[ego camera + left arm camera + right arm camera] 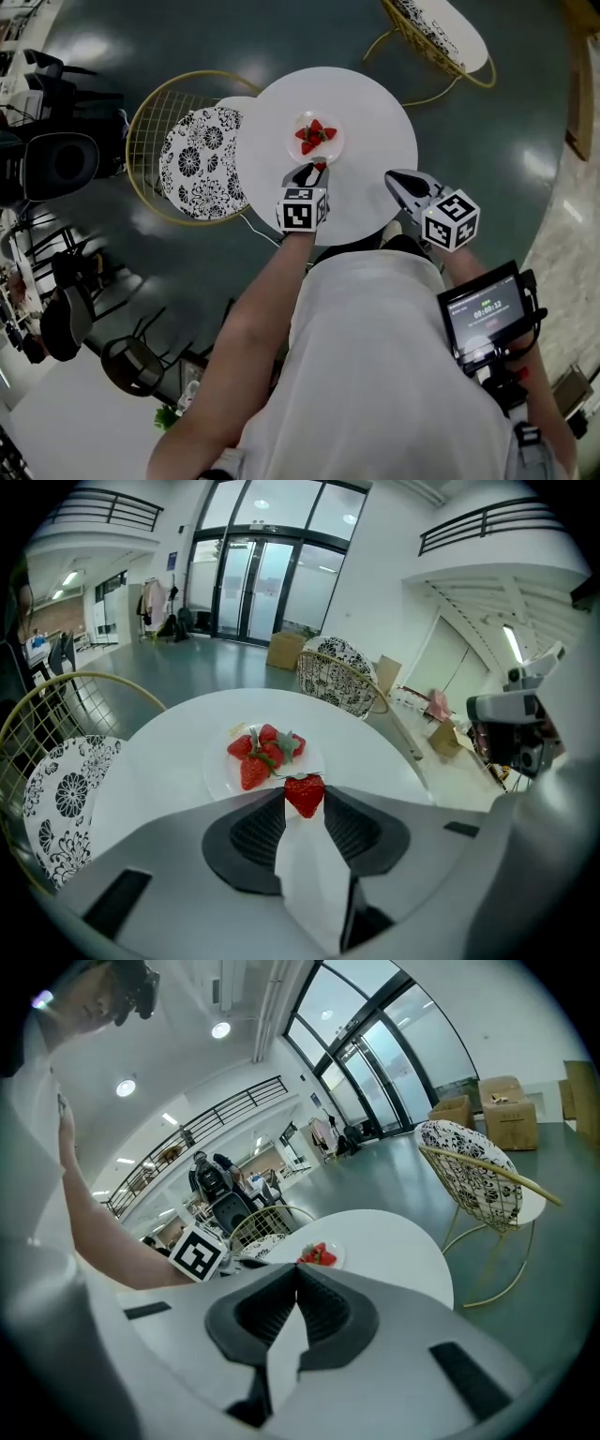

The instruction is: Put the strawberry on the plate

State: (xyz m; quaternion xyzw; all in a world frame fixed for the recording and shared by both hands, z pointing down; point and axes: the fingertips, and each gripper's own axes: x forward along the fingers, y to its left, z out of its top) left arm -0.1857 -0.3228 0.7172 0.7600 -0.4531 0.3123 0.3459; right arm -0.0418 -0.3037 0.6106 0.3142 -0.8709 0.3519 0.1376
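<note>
1. Counted: one round white table [375, 122], one white plate [292, 150], two wire-frame chairs with patterned cushions (one [197, 159] tucked against the table's left side, one [441, 33] well apart at the far right), two grippers.
2. Strawberries: one strawberry [305, 794] was in the jaws. A pile [262, 754] of about four lay on the plate; the exact count was unclear.
3. Left gripper [312, 171]: jaws narrowed onto the strawberry, pinching it at the very tips with its leaves on the far side.
4. The held berry sat at the plate's near edge, just beside the pile. Couldn't tell whether it touched the plate.
5. Right gripper [296, 1269]: jaws pressed together, nothing between them.
6. Pose: the left forearm was bare and stretched forward over the table's near edge. The right gripper was at the near-right rim, tips aimed toward the plate, well apart from it.
</note>
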